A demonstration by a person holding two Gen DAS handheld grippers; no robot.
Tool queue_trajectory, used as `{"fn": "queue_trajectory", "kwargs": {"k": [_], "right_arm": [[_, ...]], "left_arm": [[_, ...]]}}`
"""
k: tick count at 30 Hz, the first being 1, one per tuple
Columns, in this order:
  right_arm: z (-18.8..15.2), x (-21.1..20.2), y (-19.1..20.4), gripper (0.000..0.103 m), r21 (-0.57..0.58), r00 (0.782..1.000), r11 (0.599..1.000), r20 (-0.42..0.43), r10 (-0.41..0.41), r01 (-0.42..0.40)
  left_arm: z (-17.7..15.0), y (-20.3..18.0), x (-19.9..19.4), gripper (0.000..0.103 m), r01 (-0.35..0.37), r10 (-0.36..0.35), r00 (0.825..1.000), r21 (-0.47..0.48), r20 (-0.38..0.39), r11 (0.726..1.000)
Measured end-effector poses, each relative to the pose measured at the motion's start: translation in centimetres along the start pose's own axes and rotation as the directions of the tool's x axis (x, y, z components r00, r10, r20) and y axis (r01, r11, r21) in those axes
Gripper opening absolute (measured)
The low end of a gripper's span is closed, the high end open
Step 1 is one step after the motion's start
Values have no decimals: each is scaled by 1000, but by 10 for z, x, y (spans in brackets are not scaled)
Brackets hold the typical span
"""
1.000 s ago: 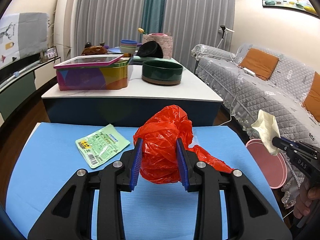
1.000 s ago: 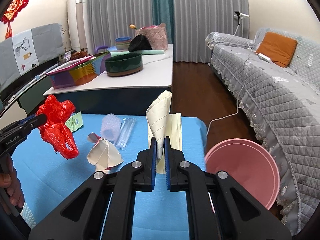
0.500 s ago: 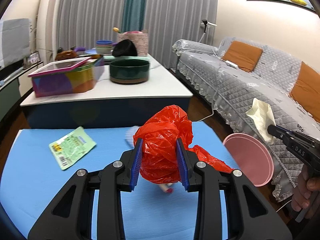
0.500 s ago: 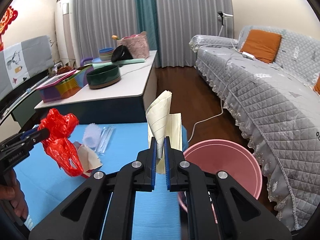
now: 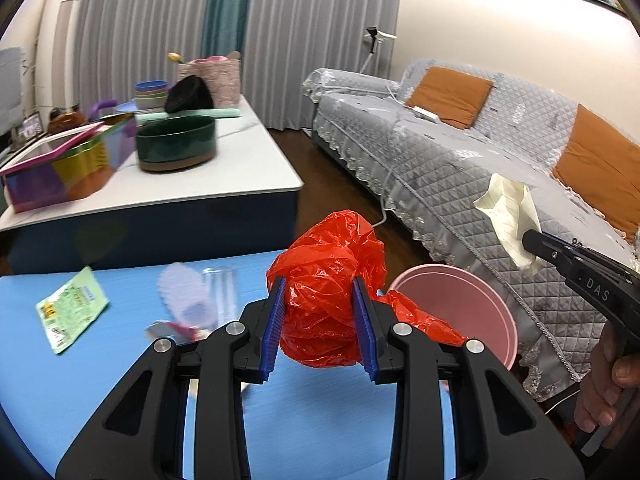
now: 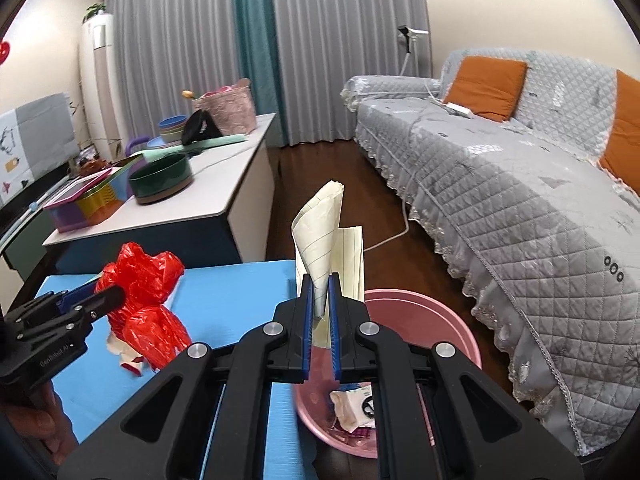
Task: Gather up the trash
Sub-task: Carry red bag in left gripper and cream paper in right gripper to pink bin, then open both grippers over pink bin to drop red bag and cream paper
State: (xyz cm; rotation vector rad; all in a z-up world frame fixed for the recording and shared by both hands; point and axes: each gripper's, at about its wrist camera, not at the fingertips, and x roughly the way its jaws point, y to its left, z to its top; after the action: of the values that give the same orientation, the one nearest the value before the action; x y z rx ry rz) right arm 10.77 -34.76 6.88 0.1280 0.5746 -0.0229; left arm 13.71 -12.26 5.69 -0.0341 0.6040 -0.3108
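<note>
1. At far left on our blue tabletop (image 5: 100, 380) lies a green printed packet (image 5: 70, 312), flat and apart from the rest of the litter

2. Just to its right we see a blurred clear plastic wrapper (image 5: 192, 292) and, near the gripper frame, a small crumpled paper scrap (image 5: 172, 330) with a red edge, both resting on the blue surface

3. Behind them stands a white-topped table (image 5: 248, 172) carrying a colourful tin box (image 5: 64, 168), a dark green bowl (image 5: 176, 144) and a pink basket (image 5: 210, 76)

4. At centre, our left gripper (image 5: 320, 316) has its blue pads pinching a crumpled red plastic bag (image 5: 324, 280), held clear above the tabletop; a loose tail of the bag trails to the right toward the bin

5. Right of the bag, a pink bin (image 6: 420, 320) sits just beyond the table's right edge, on the floor beside the sofa; from the right wrist view we can see paper scraps already lying in its bottom

6. Our right gripper (image 6: 320, 316) has its fingers pressed nearly together on a folded sheet of cream lined paper (image 6: 324, 240), which stands up from the pads, with the bin's rim directly beyond it

7. At far right runs a grey quilted sofa (image 6: 520, 200) with orange cushions (image 6: 488, 84)
</note>
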Motion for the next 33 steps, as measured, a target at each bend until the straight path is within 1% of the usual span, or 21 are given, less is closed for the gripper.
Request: {"fn": "queue_trajectory", "kwargs": {"k": [7, 13, 17, 23, 29, 30, 32, 33], "right_arm": [[2, 9, -26, 8, 44, 999, 998, -24, -45, 46], [3, 16, -44, 8, 66, 996, 995, -41, -78, 80], [2, 19, -55, 8, 69, 994, 992, -45, -100, 103], [0, 25, -68, 8, 105, 992, 988, -60, -108, 114], [-2, 27, -71, 8, 108, 992, 988, -69, -106, 113], [-3, 27, -72, 10, 110, 992, 988, -73, -105, 113], [-3, 31, -73, 14, 113, 991, 988, -91, -97, 107], [-4, 34, -74, 18, 114, 990, 987, -105, -98, 110]], "left_arm": [[6, -33, 28, 33, 41, -40, 999, 31, -25, 999], [8, -60, 55, 33, 79, -76, 996, 67, -48, 995], [7, -77, 72, 33, 104, -99, 993, 71, -68, 992], [0, -96, 88, 33, 129, -120, 988, 91, -92, 987], [-3, -110, 98, 34, 145, -135, 985, 90, -109, 985], [-3, -112, 100, 34, 148, -137, 984, 91, -118, 985], [-3, -114, 105, 38, 158, -146, 979, 84, -139, 984], [-4, -114, 106, 40, 160, -148, 978, 77, -146, 984]]}}
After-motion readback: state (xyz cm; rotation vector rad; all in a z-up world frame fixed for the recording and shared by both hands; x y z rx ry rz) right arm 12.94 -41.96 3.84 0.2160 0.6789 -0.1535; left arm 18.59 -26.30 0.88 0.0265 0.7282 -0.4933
